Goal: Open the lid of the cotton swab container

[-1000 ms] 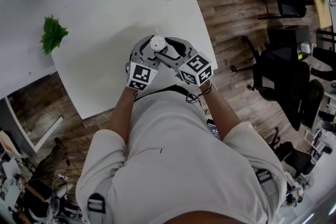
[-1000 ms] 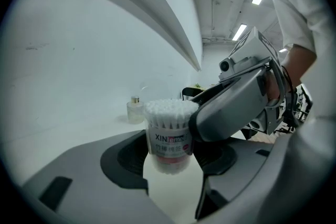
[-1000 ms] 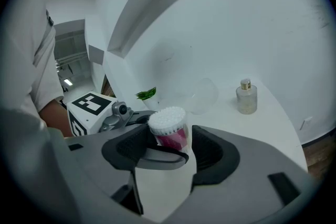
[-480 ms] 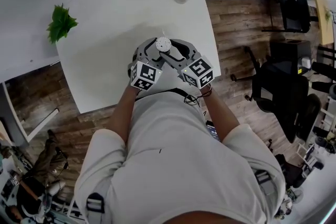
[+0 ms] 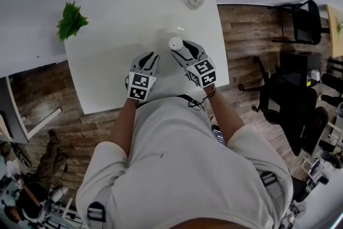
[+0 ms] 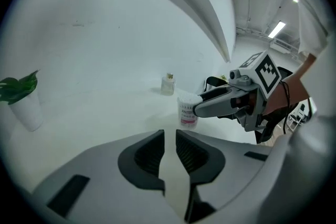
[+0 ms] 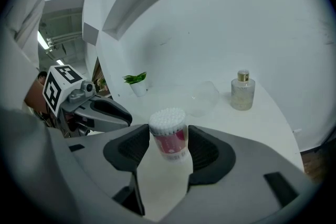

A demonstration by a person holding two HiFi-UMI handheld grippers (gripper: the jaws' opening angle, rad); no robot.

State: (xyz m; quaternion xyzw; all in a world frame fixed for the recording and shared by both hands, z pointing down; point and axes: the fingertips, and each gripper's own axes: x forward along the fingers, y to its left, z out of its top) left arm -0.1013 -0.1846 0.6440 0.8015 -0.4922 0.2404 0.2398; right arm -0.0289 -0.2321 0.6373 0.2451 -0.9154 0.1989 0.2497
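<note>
At centre frame our right tool clamps the cotton swab container, swabs bared; our left tool is closing, nothing between its jaws.

It looks like an office: black swivel chairs stand on a wood-plank floor well right of the jaws, and strip lights run overhead.
</note>
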